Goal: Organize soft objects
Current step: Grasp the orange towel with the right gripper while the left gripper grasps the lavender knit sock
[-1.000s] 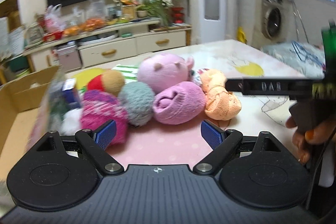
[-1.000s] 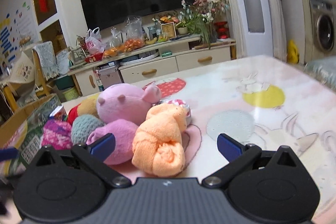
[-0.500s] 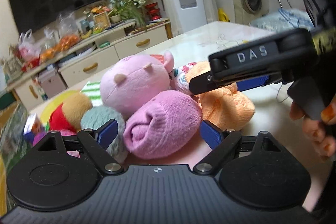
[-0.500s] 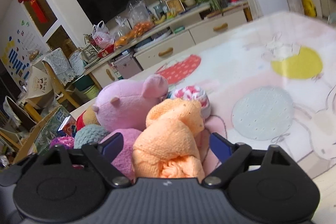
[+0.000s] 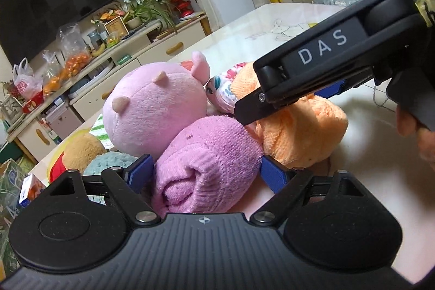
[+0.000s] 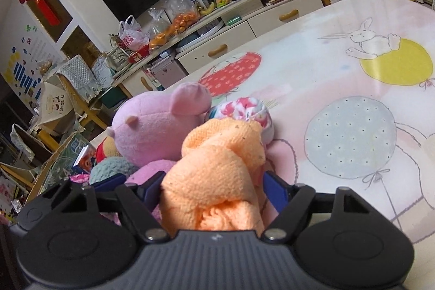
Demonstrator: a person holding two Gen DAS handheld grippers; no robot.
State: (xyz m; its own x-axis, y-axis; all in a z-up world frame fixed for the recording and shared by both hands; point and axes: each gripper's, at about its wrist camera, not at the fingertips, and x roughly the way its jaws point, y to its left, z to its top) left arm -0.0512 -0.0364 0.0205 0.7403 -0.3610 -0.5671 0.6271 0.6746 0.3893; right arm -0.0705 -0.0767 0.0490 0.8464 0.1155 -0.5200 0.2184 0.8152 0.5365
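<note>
A heap of soft things lies on the table. My left gripper has its blue pads on both sides of a rolled pink knit bundle and touches it. My right gripper closes around a knotted orange towel, also seen in the left wrist view with the right gripper's finger over it. Behind them sit a pink pig plush, a floral rolled cloth, a teal yarn ball and a bear plush.
The tablecloth with balloon and rabbit prints stretches to the right. A cardboard box stands at the table's left. A small printed carton lies near the heap. A TV cabinet with bags of fruit is behind.
Both grippers moved forward into the heap. The left jaws came around the pink bundle and narrowed onto it. The right jaws narrowed onto the orange towel.
</note>
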